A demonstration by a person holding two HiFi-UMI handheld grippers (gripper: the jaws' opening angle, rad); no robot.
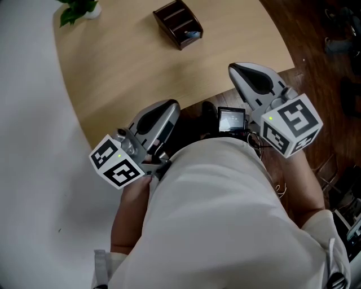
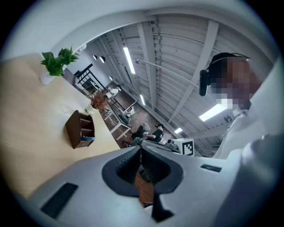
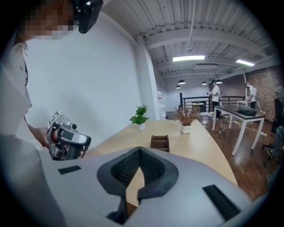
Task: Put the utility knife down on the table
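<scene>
No utility knife shows in any view. My left gripper [image 1: 171,106] is held close to the person's body, just off the near edge of the light wooden table [image 1: 141,62]; its jaws are shut with nothing between them [image 2: 141,150]. To the right, past the table's rounded edge and over the dark floor, my right gripper [image 1: 236,70] is also shut and empty [image 3: 140,150]. A dark brown organizer box [image 1: 177,23] stands on the far part of the table, with a small bluish item [image 1: 192,35] in one compartment.
A green potted plant [image 1: 76,8] stands at the table's far left corner. A vase of dried twigs [image 3: 186,117] stands farther along the table. A small screen device [image 1: 231,119] hangs at the person's front. A white wall runs along the left.
</scene>
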